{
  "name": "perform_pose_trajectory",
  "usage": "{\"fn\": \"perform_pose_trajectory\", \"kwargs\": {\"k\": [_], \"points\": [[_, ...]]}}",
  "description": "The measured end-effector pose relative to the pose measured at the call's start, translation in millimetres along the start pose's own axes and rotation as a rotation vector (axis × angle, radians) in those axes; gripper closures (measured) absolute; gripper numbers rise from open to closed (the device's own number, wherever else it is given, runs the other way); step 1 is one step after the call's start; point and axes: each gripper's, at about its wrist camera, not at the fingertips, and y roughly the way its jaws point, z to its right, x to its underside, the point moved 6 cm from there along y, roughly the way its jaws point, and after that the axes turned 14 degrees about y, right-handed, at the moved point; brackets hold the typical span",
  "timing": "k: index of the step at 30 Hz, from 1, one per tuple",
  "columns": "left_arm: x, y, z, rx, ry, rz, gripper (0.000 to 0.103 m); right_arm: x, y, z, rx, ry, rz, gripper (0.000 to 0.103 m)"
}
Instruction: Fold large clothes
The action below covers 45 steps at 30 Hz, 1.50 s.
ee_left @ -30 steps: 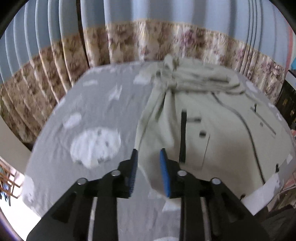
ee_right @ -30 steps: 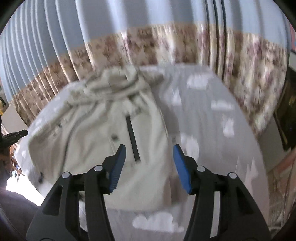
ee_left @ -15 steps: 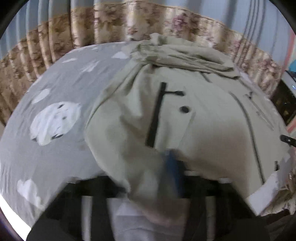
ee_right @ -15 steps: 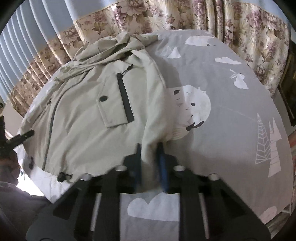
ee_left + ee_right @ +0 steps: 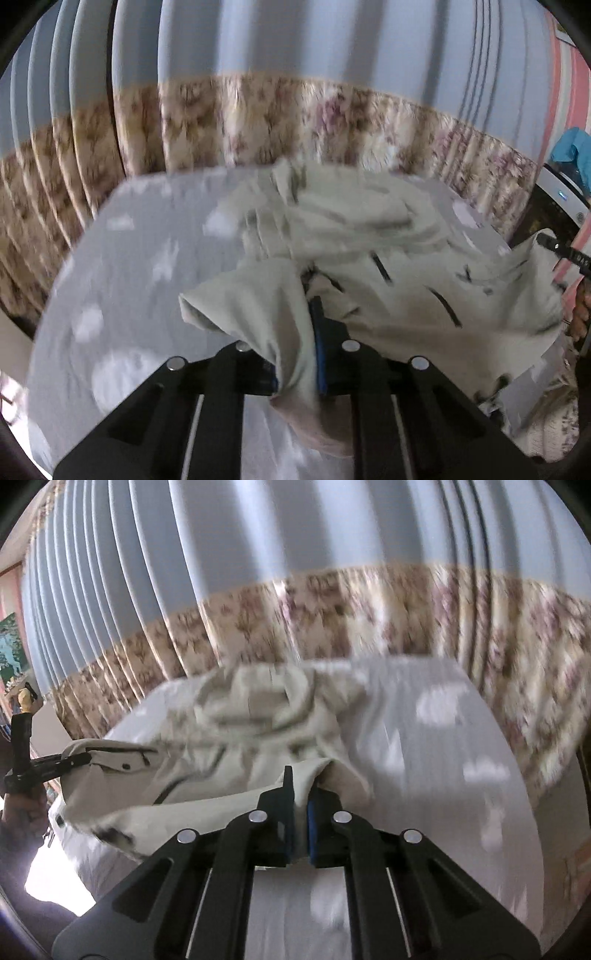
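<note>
Curtain (image 5: 258, 122) behind the bed: pleated, plain blue-grey top, floral beige band at the bottom, motion-blurred in both views. Bed sheet (image 5: 122, 280): flat grey cotton with white cloud and animal prints, bare along the left edge in the left wrist view. Jacket (image 5: 388, 258): large, pale khaki, matte woven cloth with black zipper lines and a snap, hood end bunched in soft folds toward the far edge of the bed. Half a second ago it lay spread flat; now its near hem is lifted off the sheet at both corners and sags between them. Left gripper (image 5: 297, 354): blue pads pressed together on a thick wad of hem that drapes over the left finger. Right gripper (image 5: 300, 812): jaws clamped on a fold of the other hem corner, cloth standing up between the pads; one second ago both were spread and holding nothing.
</note>
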Motion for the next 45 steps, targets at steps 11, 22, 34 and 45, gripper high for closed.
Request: {"fn": "perform_pose_trajectory", "kwargs": {"k": [11, 22, 34, 45], "points": [[-119, 150, -70, -0.016, -0.039, -0.085, 0.082, -143, 151, 27, 0.080, 0.052, -0.024, 0.097], [-147, 181, -104, 0.110, -0.207, -0.094, 0.049, -159, 197, 47, 0.226, 0.094, 0.035, 0.009], [-152, 137, -122, -0.038, -0.212, -0.002, 0.005, -155, 157, 27, 0.175, 0.049, 0.034, 0.009], [-95, 217, -91, -0.071, -0.074, -0.206, 0.006, -110, 202, -3, 0.147, -0.003, -0.114, 0.009]]}}
